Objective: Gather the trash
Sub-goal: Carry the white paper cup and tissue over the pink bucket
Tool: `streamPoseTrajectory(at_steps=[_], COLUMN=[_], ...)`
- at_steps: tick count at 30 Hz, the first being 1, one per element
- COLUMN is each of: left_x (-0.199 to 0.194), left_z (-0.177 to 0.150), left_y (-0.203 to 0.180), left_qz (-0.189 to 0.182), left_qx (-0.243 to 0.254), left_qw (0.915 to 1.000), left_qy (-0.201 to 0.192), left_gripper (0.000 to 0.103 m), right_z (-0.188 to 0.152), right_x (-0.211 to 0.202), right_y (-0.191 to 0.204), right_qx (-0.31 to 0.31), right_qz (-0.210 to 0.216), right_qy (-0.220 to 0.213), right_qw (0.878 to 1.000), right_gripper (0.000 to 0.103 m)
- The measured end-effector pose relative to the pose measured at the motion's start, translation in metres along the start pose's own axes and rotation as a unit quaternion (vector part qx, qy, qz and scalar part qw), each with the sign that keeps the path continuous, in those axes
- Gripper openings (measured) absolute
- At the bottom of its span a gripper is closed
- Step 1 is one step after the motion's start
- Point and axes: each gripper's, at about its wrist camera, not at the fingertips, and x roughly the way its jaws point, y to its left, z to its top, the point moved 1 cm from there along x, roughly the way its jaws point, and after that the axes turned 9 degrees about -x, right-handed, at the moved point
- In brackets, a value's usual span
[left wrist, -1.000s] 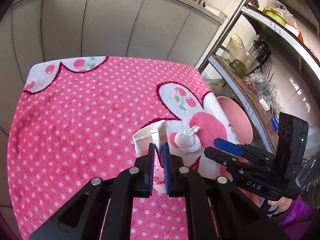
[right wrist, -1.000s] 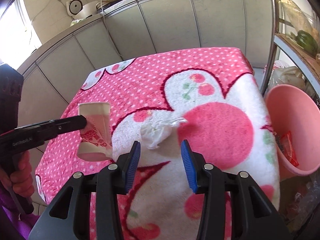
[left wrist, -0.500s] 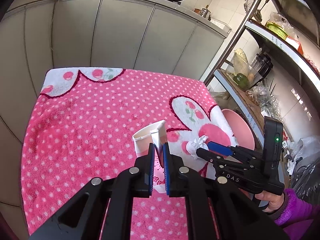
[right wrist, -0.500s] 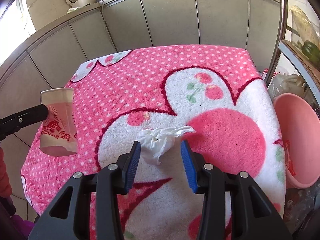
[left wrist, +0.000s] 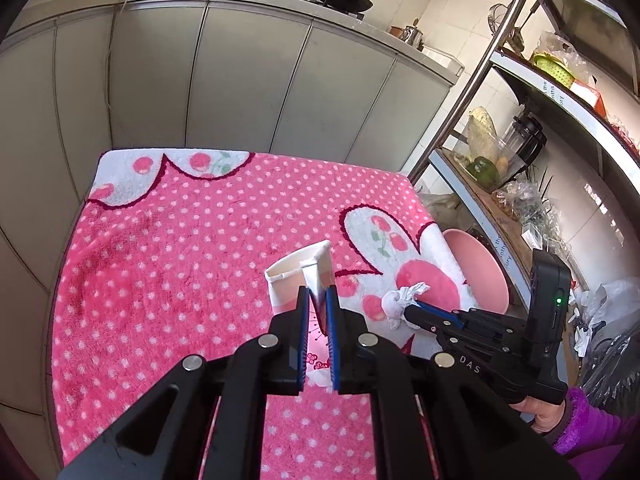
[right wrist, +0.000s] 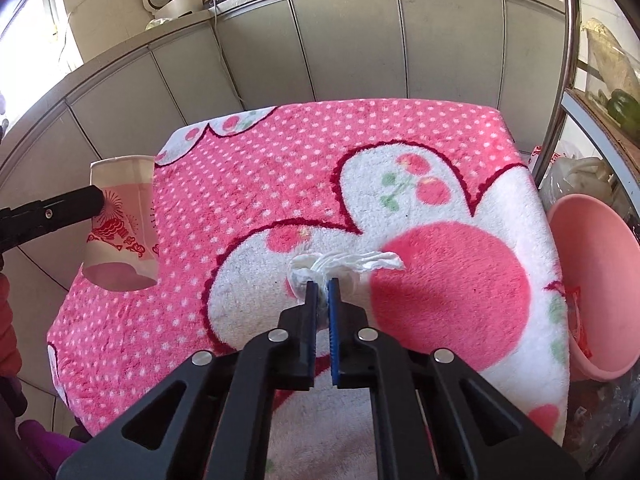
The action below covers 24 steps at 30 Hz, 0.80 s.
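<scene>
Crumpled tissue [right wrist: 320, 270], lying on the pink blanket [right wrist: 248, 184] near the pink basin [right wrist: 596, 284], has just been clamped by the closing right gripper [right wrist: 322, 294], ready for lifting, while the paper cup [left wrist: 298, 284] is pinched by the left gripper [left wrist: 317, 304].

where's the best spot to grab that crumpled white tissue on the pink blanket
Grip the crumpled tissue at its bunched near end, coming from above and the near side, as the right gripper has just closed there. That lump is thick; the twisted tail toward the pink basin is thin and would slip.
</scene>
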Motion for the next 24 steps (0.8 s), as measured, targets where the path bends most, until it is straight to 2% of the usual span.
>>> streamPoseTrajectory(at_steps=[12,19,24], left_x=[0.004,0.013,0.025], left_z=[0.003,0.011,0.018], left_y=[-0.025,-0.06,-0.101], left_qz=[0.001,-0.019,-0.046], left_qx=[0.025,0.056,0.087], left_qw=[0.9997,0.9983,0.9951], left_qy=[-0.002,-0.004,-0.002], left_gripper=[0.008,0.008,0.008], right_z=[-0.007,-0.018,-0.029], right_x=[-0.04,-0.064,-0.087], right_y=[-0.013,-0.047,-0.085], right_qx=[0.023,0.062,0.097], right_qz=[0.008,-0.021,-0.066], right_qy=[-0.041,-0.067,-0.085], right_qw=[0.999,0.996,0.989], right_gripper=[0.005,0.005,0.005])
